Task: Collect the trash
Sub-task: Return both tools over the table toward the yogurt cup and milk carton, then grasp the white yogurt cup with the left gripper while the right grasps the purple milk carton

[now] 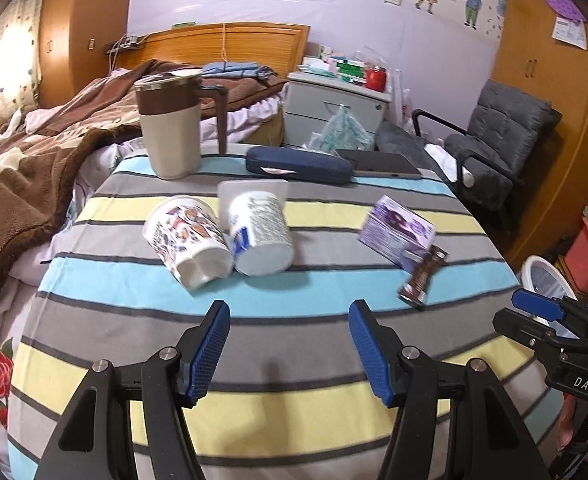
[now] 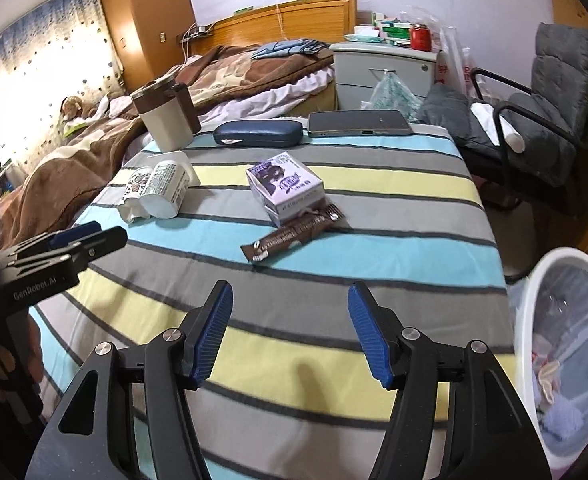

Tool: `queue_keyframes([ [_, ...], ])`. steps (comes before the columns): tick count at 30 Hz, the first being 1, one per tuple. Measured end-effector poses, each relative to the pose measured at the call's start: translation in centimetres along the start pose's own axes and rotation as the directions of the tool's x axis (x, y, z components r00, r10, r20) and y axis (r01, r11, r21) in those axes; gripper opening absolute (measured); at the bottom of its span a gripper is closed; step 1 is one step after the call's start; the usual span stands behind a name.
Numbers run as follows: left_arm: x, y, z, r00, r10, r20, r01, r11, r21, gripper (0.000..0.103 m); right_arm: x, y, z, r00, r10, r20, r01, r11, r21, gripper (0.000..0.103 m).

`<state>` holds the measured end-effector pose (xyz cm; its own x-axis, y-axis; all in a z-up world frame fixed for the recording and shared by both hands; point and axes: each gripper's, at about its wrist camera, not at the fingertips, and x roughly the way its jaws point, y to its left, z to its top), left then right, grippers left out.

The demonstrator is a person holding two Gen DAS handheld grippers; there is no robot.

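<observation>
Striped cloth still holds all 4 trash items; nothing picked up yet.
Left gripper (image 1: 289, 346) and right gripper (image 2: 290, 334) fingers wide, empty; 2 cups (image 1: 222, 232), carton (image 2: 286, 186), wrapper (image 2: 292, 234) remain, bin (image 2: 534, 304) near right.

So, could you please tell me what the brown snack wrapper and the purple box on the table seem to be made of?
The brown snack wrapper looks like thin glossy plastic film: it catches light and its ends are crimped. The purple box looks like printed cardboard with a smooth, slightly shiny finish: flat faces and crisp folded edges. Neither can be confirmed by sight alone.
</observation>
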<state>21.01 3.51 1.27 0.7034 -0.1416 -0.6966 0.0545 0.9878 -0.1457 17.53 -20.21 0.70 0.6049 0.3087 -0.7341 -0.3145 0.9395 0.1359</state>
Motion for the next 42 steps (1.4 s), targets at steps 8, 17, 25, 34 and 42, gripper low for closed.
queue_keyframes([
  [8, 2.1, 1.2, 2.3, 1.000, 0.025, 0.008, -0.025, 1.000, -0.006, 0.062, 1.9, -0.1, 2.0, 1.000, 0.006, 0.003, -0.006, 0.999, -0.053, 0.065],
  [17, 5.6, 1.6, 4.3, 0.999, 0.045, -0.015, -0.045, 0.999, -0.011, 0.066, 4.7, -0.3, 3.8, 1.000, 0.019, -0.024, -0.022, 0.993, -0.117, 0.065],
  [25, 7.2, 1.3, 4.9, 0.999, 0.026, -0.037, -0.027, 0.999, -0.018, 0.065, 6.3, -0.5, 4.5, 0.998, 0.043, -0.037, -0.049, 0.987, -0.155, 0.065],
  [34, 7.9, 1.5, 4.2, 0.998, -0.002, -0.060, 0.000, 0.999, -0.044, 0.053, 7.1, -0.2, 4.8, 0.997, 0.038, -0.070, -0.049, 0.984, -0.172, 0.064],
  [42, 7.0, 1.6, 3.7, 0.999, -0.012, -0.052, 0.008, 0.998, -0.063, 0.052, 6.6, 0.2, 4.4, 0.995, 0.064, -0.075, -0.074, 0.985, -0.153, 0.062],
])
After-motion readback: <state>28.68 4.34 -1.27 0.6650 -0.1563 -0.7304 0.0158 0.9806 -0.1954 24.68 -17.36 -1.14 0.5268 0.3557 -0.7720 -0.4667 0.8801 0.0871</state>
